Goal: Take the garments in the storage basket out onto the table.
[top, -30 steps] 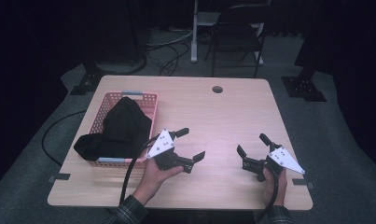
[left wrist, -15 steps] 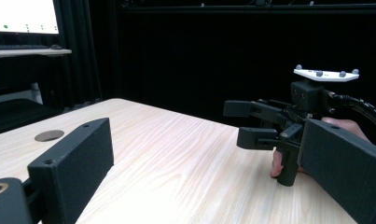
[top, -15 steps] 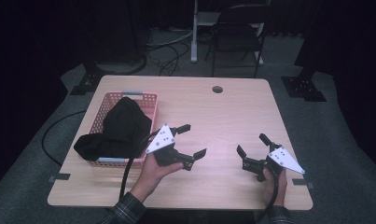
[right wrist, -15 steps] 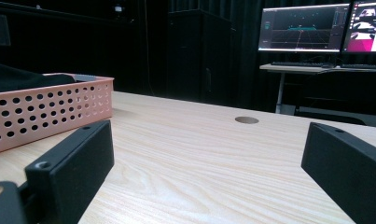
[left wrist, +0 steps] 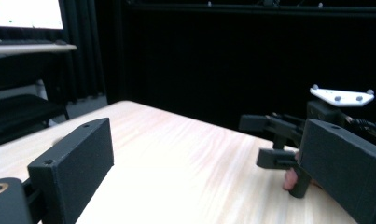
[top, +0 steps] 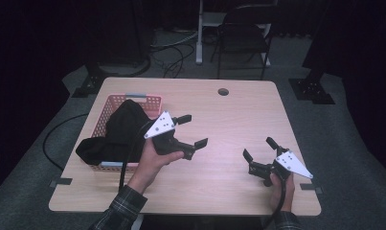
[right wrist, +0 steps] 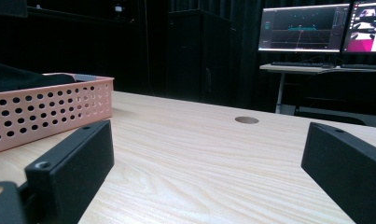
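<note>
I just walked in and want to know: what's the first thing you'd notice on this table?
The pink basket at the table's left side, with a black cloth heaped in it and spilling over its near left corner. Next, two open grippers: the left gripper lifted just right of the basket, and the right gripper low near the table's front right.

The table is pale wood-grain, smooth and matt. The pink basket looks like perforated plastic; the black garment in it is soft matt cloth. Both grippers' jaws look matt black plastic.
</note>
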`<action>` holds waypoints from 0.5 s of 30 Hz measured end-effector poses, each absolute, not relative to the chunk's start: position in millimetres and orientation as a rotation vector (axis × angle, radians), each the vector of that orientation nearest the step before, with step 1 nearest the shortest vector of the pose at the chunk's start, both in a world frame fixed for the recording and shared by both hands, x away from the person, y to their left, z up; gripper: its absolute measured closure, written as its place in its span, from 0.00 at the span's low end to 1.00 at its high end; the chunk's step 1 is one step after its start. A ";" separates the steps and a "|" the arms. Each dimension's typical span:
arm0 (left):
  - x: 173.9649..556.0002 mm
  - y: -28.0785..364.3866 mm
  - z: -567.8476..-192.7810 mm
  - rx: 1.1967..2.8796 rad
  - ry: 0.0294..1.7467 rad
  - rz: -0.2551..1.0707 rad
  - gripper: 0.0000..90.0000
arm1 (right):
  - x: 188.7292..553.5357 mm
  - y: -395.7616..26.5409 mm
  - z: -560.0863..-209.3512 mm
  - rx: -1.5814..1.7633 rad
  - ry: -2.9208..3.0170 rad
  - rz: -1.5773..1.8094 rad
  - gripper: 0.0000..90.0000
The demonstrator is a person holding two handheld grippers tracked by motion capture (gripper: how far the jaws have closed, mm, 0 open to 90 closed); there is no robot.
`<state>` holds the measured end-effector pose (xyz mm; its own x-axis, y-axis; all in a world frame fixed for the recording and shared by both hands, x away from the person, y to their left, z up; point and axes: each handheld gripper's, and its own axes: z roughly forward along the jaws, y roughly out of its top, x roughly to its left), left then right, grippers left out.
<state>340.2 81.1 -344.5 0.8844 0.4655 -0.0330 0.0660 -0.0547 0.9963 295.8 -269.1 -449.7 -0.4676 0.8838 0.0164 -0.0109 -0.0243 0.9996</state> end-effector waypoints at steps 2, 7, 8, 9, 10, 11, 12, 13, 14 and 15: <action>342.4 86.3 -340.3 1.602 0.428 0.337 0.03 | 295.8 -268.9 -449.8 0.942 1.533 1.585 0.02; 343.4 95.0 -336.8 1.587 0.428 0.332 0.03 | 295.9 -268.8 -449.8 0.945 1.529 1.580 0.02; 344.8 99.3 -335.9 1.583 0.431 0.331 0.03 | 295.9 -268.6 -449.8 0.946 1.527 1.578 0.02; 345.4 101.1 -335.6 1.585 0.433 0.329 0.03 | 295.9 -268.6 -449.7 0.947 1.527 1.579 0.02; 346.1 102.8 -335.4 1.588 0.434 0.326 0.03 | 295.9 -268.6 -449.8 0.946 1.528 1.579 0.02; 346.1 102.8 -335.4 1.588 0.434 0.326 0.03 | 295.9 -268.6 -449.8 0.946 1.528 1.579 0.02; 346.5 104.1 -335.3 1.591 0.439 0.327 0.03 | 295.9 -268.6 -449.7 0.946 1.529 1.580 0.02; 346.8 106.2 -335.1 1.595 0.440 0.323 0.03 | 295.8 -268.6 -449.7 0.946 1.529 1.580 0.02; 346.7 107.0 -335.0 1.598 0.436 0.321 0.03 | 295.9 -268.6 -449.8 0.946 1.529 1.580 0.02; 346.7 107.0 -335.0 1.598 0.436 0.321 0.03 | 295.9 -268.6 -449.8 0.946 1.529 1.580 0.02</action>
